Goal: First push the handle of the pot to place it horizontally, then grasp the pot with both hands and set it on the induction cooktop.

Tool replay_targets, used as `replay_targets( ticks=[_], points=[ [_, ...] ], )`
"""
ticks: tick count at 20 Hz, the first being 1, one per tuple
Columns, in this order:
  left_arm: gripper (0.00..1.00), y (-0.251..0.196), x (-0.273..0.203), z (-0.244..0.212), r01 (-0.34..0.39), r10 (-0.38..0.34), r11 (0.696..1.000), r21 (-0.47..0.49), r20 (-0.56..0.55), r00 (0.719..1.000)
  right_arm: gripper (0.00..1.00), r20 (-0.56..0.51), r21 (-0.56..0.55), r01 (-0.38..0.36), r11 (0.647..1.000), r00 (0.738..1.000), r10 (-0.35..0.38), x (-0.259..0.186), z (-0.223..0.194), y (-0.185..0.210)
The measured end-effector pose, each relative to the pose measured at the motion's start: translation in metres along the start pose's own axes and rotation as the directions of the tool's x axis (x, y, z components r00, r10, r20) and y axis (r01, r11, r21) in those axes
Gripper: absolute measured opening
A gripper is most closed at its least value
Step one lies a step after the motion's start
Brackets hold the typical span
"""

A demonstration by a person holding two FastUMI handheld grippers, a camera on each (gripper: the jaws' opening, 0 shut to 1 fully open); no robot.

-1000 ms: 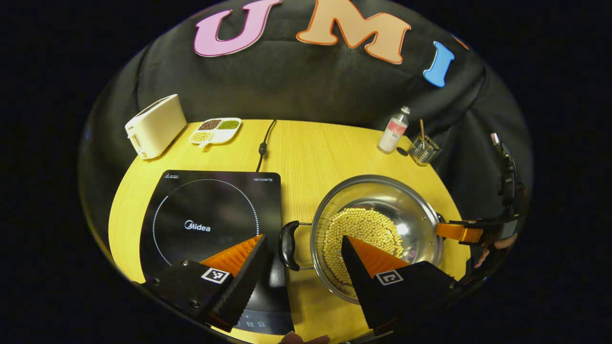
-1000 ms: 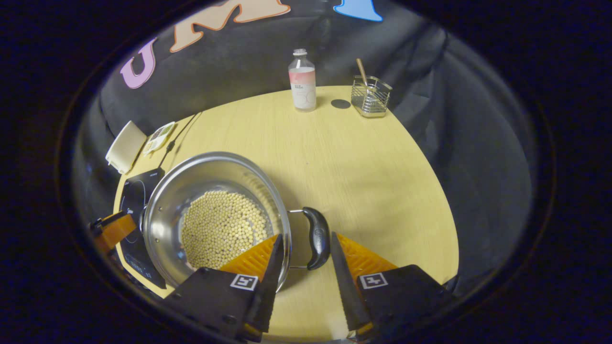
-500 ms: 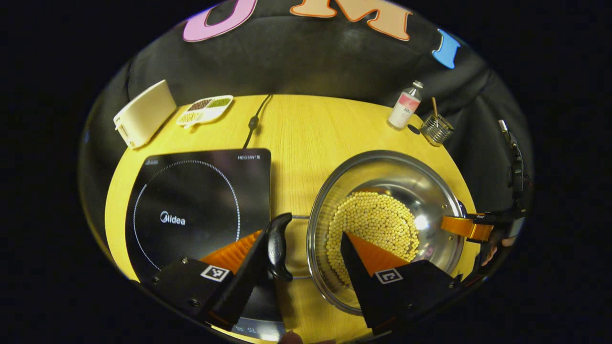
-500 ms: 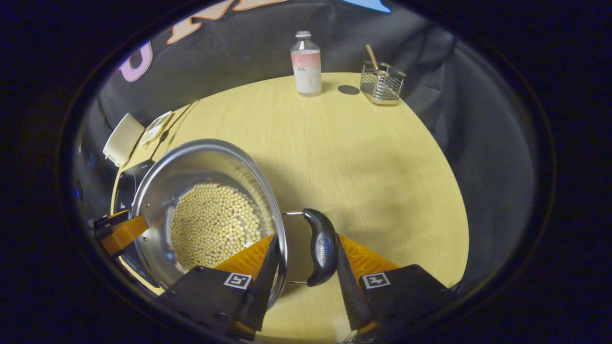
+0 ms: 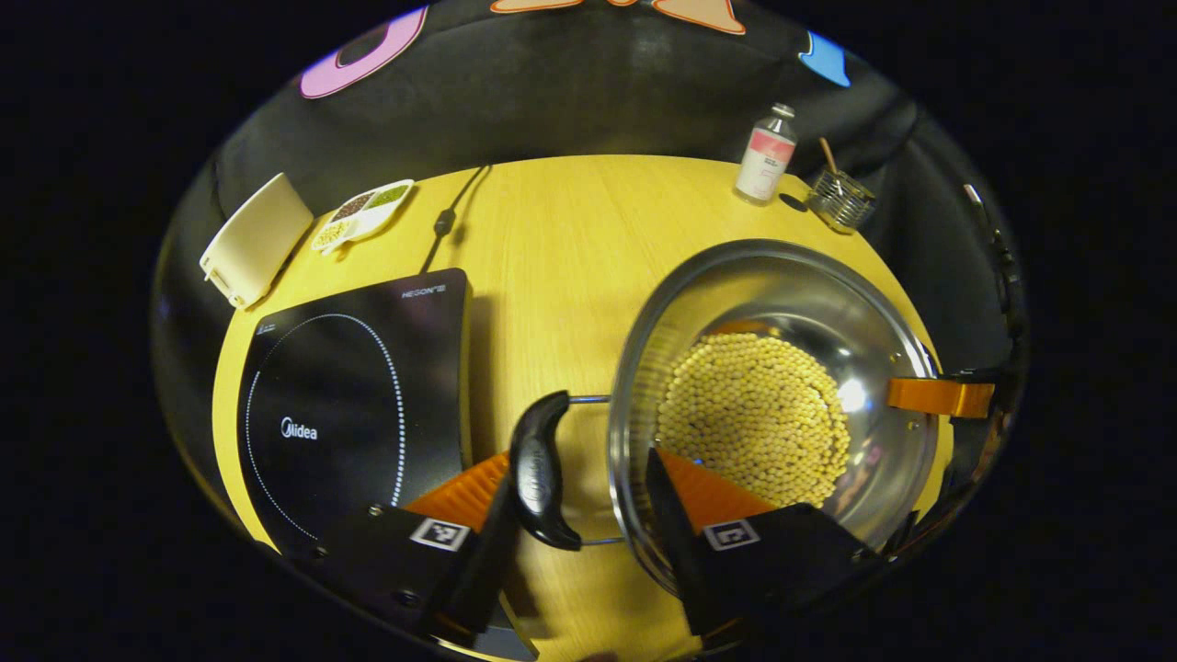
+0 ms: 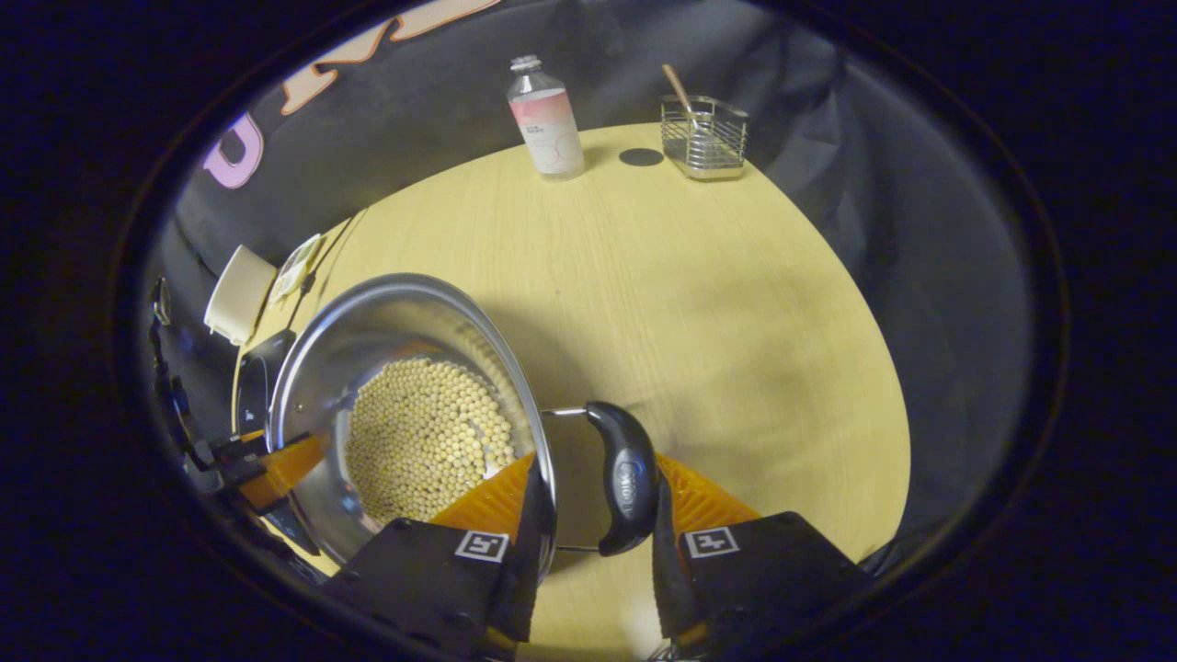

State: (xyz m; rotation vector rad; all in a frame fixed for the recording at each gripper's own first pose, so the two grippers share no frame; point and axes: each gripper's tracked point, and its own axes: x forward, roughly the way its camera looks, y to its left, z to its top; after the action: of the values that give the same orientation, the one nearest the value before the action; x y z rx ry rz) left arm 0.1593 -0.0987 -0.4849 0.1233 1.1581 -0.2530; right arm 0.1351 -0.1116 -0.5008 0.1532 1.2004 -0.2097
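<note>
Straddling one handle each, both tools [image 5: 577,501] [image 6: 590,510] stand released; the cooktop [image 5: 354,395] waits at the pot's [image 5: 772,405] nine o'clock.

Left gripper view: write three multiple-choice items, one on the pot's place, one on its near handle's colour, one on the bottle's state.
1. Where is the pot?
A. On the cooktop
B. Right of the cooktop, apart from it
C. Behind the bottle

2. What colour is the pot's near handle?
A. Black
B. Red
C. White

3. How is the bottle?
A. Lying flat
B. Upside down
C. Upright

Answers:
1 B: bare table shows between the pot and the cooktop.
2 A: the handle is black.
3 C: the bottle stands with its cap up.
</note>
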Motion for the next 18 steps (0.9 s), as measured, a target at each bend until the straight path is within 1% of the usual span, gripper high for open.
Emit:
replay_targets(
  ticks=[1, 2, 3, 5, 6, 7, 11, 13, 14, 18],
  points=[
    [0.7, 0.0, 0.003, 0.004, 0.014, -0.014, 0.999, -0.039, 0.004, 1.0, 0.55, 0.002, 0.001, 0.014, 1.0, 1.0, -0.014, -0.008, 0.0, -0.001],
    [0.65, 0.0, 0.001, -0.001, 0.021, -0.022, 0.998, -0.06, -0.027, 0.999, 0.43, -0.002, 0.003, 0.013, 1.0, 1.0, -0.013, -0.009, -0.001, 0.001],
    [0.63, 0.0, -0.003, 0.0, 0.023, -0.024, 0.998, -0.06, -0.026, 0.999, 0.43, 0.0, 0.004, 0.017, 1.0, 1.0, -0.017, -0.01, 0.0, 0.001],
    [0.62, 0.003, -0.005, 0.001, 0.015, -0.017, 0.998, -0.056, -0.033, 0.999, 0.43, 0.0, 0.004, 0.025, 1.0, 1.0, -0.025, -0.014, 0.004, 0.0],
    [0.62, 0.004, -0.009, 0.002, 0.014, -0.015, 0.998, -0.061, -0.018, 1.0, 0.43, 0.004, 0.007, 0.022, 1.0, 1.0, -0.022, -0.016, 0.005, 0.0],
    [0.62, 0.005, -0.015, 0.003, 0.014, -0.015, 0.998, -0.059, -0.016, 1.0, 0.5, 0.008, 0.01, 0.016, 1.0, 1.0, -0.016, -0.016, 0.006, 0.001],
    [0.61, 0.015, -0.043, 0.009, 0.015, -0.014, 0.998, -0.062, 0.012, 1.0, 0.5, 0.015, 0.018, -0.002, 1.0, 1.0, 0.002, -0.021, 0.011, -0.006],
    [0.61, 0.022, -0.057, 0.013, 0.005, -0.003, 0.998, -0.066, 0.033, 0.999, 0.5, 0.036, 0.006, -0.012, 1.0, 0.999, 0.012, -0.021, 0.013, -0.007],
    [0.61, 0.027, -0.062, 0.014, -0.001, 0.004, 0.997, -0.073, 0.042, 0.999, 0.43, 0.046, -0.001, -0.02, 1.0, 0.999, 0.02, -0.019, 0.012, -0.004],
    [0.61, 0.048, -0.086, 0.013, -0.03, 0.038, 0.993, -0.115, 0.067, 0.997, 0.42, 0.08, -0.047, -0.06, 0.997, 0.995, 0.064, -0.015, 0.014, 0.0]
  ],
)
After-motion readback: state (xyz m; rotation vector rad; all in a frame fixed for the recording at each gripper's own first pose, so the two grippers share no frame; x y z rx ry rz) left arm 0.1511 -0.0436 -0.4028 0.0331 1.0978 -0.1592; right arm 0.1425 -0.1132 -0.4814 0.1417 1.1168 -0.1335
